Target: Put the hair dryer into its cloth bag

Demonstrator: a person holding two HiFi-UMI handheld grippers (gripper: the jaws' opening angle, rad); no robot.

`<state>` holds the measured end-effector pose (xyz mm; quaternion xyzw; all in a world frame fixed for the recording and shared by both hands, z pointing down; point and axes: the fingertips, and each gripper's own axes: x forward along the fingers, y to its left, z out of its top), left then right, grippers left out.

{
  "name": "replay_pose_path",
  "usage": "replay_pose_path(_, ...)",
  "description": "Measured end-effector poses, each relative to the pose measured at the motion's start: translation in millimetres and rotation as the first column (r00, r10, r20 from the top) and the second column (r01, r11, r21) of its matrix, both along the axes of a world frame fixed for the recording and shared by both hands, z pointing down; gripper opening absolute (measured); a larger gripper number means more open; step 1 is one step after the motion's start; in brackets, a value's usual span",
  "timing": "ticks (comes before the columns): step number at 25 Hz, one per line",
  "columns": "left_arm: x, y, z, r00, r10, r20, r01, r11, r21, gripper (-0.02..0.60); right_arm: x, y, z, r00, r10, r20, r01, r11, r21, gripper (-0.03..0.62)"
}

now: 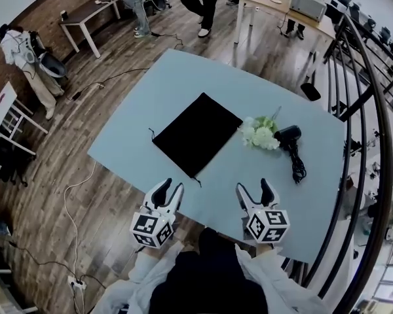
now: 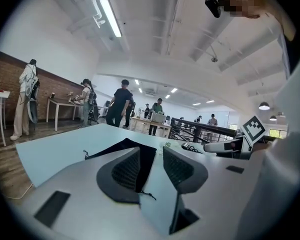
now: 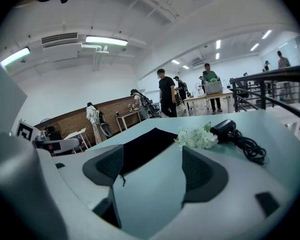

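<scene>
The main risk from here is the flat black cloth bag (image 1: 196,135) itself. It lies pressed flat on the pale blue-grey tabletop (image 1: 183,77) with no opening showing, so one pair of tongs probably has to pinch a single layer of fabric. Catching both layers would leave the mouth shut. The thin drawstring ends (image 1: 196,180) show at the corner nearest the person and at the left corner. That suggests the mouth runs along the near-left edge, though no view confirms it.

The small black plastic hair dryer (image 1: 287,135) lies on the right of the tabletop, well apart from the bag. Its black cord (image 1: 297,165) is bundled loosely on the side toward the person. If the dryer is lifted by its body, the cord may trail, snag on the bag's edge or hang outside. A bunch of white artificial flowers with green leaves (image 1: 261,134) sits between bag and dryer, just beside or touching the dryer. A low sweep across could drag it along.

The bag looks empty: flat, with no bulge. The left tongs (image 1: 173,186) and the right tongs (image 1: 252,186) hover at the tabletop's near edge. Both are released, jaws spread, with nothing gripped between them.
</scene>
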<state>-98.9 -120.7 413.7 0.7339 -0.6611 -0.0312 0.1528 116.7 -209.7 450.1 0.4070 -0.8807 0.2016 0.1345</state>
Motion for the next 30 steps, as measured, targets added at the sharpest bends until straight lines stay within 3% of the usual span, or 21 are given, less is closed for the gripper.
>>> replay_pose_path(5,14.7,-37.7,5.3,0.999,0.048,0.005,-0.048,0.999,-0.022,0.156,16.8,-35.6,4.1,0.999,0.036,-0.006,-0.036,0.999,0.006,0.368)
replay_pose_path(13,60.8,-104.1,9.9,0.986,0.165,-0.008,-0.166,0.986,-0.015,0.156,79.7,-92.2,7.5,0.99,0.136,-0.045,-0.133,0.989,0.059,0.368)
replay_pose_path(20,113.9,-137.7,15.9,0.951,0.308,-0.015,-0.308,0.951,-0.022,0.156,124.9,-113.9,2.9,0.976,0.192,-0.099,-0.182,0.978,0.106,0.368)
replay_pose_path(30,162.4,-187.5,25.0,0.908,0.417,-0.044,-0.418,0.907,-0.042,0.158,155.5,-160.5,12.6,0.971,0.146,-0.188,-0.132,0.987,0.089,0.368)
